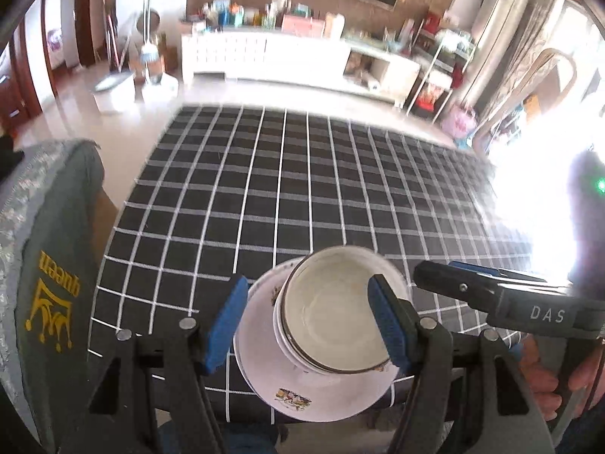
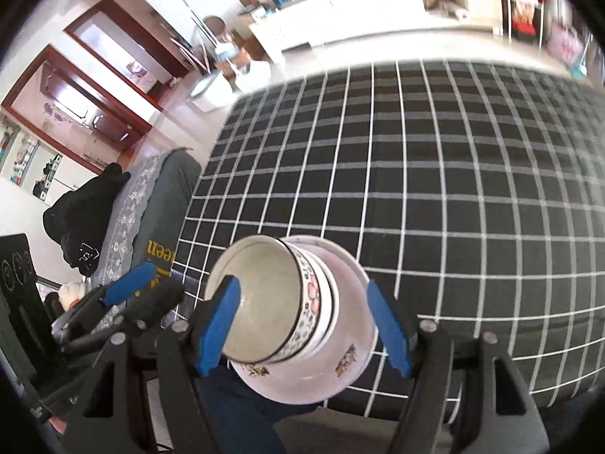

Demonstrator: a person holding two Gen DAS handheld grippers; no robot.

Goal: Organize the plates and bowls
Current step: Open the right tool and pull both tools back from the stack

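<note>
A cream-lined bowl (image 1: 332, 314) with a dark rim and a flowered band sits nested on other bowls, all on a white flower-printed deep plate (image 1: 329, 401). The stack stands at the near edge of the black checked tablecloth (image 1: 302, 189). My left gripper (image 1: 306, 325) hovers open above it, blue pads apart on either side, holding nothing. The right gripper (image 1: 435, 268) reaches in from the right. In the right wrist view the bowl (image 2: 264, 283) and plate (image 2: 351, 310) lie below my open right gripper (image 2: 304, 327), with the left gripper (image 2: 151, 287) at lower left.
A grey-green cushioned seat (image 1: 49, 283) with a yellow print borders the table's left side, with a black garment (image 2: 83, 219) on it. A hand (image 1: 537, 370) holds the right gripper. Beyond the table's far edge lie a pale floor and a long white cabinet (image 1: 283, 53).
</note>
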